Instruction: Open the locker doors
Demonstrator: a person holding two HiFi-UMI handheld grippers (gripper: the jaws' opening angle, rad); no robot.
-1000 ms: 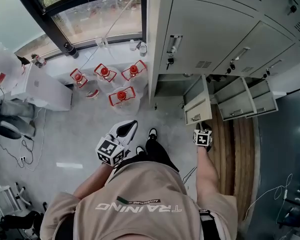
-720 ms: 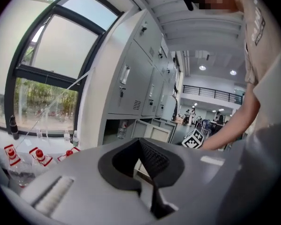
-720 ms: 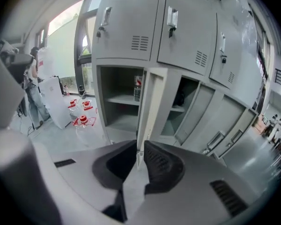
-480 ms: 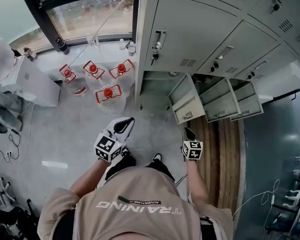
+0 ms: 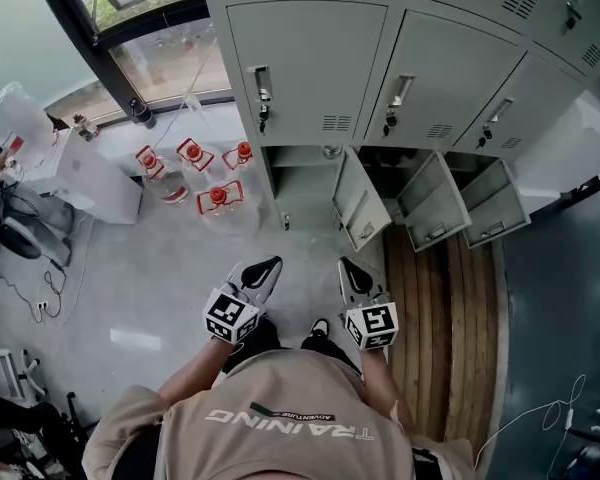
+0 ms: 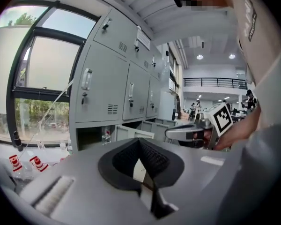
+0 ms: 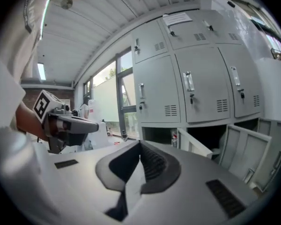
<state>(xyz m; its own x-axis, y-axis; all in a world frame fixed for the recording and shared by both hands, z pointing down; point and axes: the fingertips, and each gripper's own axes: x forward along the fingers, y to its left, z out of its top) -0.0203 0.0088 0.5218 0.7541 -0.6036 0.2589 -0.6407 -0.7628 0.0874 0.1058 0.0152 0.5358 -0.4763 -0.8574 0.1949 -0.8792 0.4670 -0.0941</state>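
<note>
The grey lockers (image 5: pixel 310 63) fill the top of the head view. Three bottom-row doors hang open: the left one (image 5: pixel 358 206), the middle one (image 5: pixel 432 206) and the right one (image 5: pixel 500 206). The doors above them stay closed, each with a handle (image 5: pixel 261 88). My left gripper (image 5: pixel 263 266) and right gripper (image 5: pixel 348 269) hover side by side above the floor, well short of the lockers. Both are shut and hold nothing. In the left gripper view the left gripper (image 6: pixel 139 142) faces the lockers (image 6: pixel 100 88). In the right gripper view the right gripper (image 7: pixel 140 145) faces the open doors (image 7: pixel 246 149).
Several water jugs with red caps (image 5: pixel 195 173) stand by the window at the left. A white box (image 5: pixel 85 178) and cables (image 5: pixel 40 298) lie farther left. A wooden floor strip (image 5: pixel 450 298) runs under the open doors. A small bottle (image 5: pixel 331 152) sits inside the left open compartment.
The right gripper has drawn back from the left open bottom door and moved left. Both grippers now sit side by side, farther from the lockers. The view has shifted right along the lockers.
</note>
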